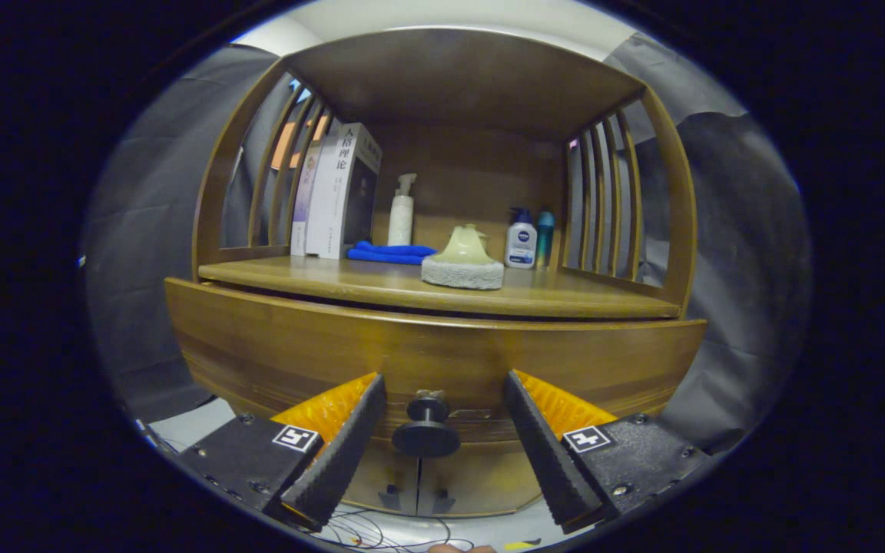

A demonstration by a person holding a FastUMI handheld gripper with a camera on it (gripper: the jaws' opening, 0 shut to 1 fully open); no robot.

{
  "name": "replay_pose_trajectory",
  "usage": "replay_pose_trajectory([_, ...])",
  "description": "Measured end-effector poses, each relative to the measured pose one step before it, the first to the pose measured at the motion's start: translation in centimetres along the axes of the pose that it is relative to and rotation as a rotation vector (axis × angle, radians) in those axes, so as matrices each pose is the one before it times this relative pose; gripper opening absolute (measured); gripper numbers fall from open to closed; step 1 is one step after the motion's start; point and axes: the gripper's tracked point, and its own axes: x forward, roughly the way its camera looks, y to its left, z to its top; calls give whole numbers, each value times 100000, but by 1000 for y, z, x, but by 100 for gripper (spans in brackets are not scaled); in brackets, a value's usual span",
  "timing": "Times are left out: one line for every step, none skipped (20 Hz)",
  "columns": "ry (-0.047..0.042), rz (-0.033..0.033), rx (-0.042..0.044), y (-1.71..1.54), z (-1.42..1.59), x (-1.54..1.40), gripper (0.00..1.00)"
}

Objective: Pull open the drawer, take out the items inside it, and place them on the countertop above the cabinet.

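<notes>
The wooden drawer front (427, 357) spans the cabinet just below the countertop (381, 288), and it looks closed. Its dark round knob (426, 427) sticks out toward me. My gripper (442, 395) is open, and the knob sits between the two fingers (350, 438), touching neither. Whatever lies inside the drawer is hidden.
On the countertop stand upright books (339, 192), a white pump bottle (401, 211), a folded blue cloth (390, 253), a pale yellow scrubber on a grey pad (464, 261), a white lotion bottle (521, 240) and a teal tube (545, 234). Slatted sides and a top board enclose it. Cabinet doors (419, 484) sit below.
</notes>
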Motion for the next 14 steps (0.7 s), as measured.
replay_pose_trajectory([81, -38, -126, 9, 85, 267, 100])
replay_pose_trajectory([207, -16, -167, -10, 86, 268, 100])
replay_pose_trajectory([180, 30, 52, 68, 12, 312, 100])
replay_pose_trajectory([190, -17, 133, 20, 134, 324, 100])
replay_pose_trajectory([211, 13, 53, -69, -22, 245, 100])
replay_pose_trajectory([67, -44, -38, -17, 63, 259, 100])
replay_pose_trajectory([189, 23, -132, 22, 52, 217, 100])
replay_pose_trajectory([130, 42, 21, -44, 68, 172, 100])
replay_pose_trajectory([329, 97, 581, -29, -67, 253, 100])
replay_pose_trajectory([41, 196, 689, 33, 66, 156, 100])
replay_pose_trajectory([-3, 184, 553, -17, -3, 149, 100])
replay_pose_trajectory([-1025, -166, -32, -430, -330, 457, 100])
replay_pose_trajectory([-373, -212, -664, -64, -79, 182, 100])
replay_pose_trajectory([-431, -107, -575, -71, 63, -13, 100])
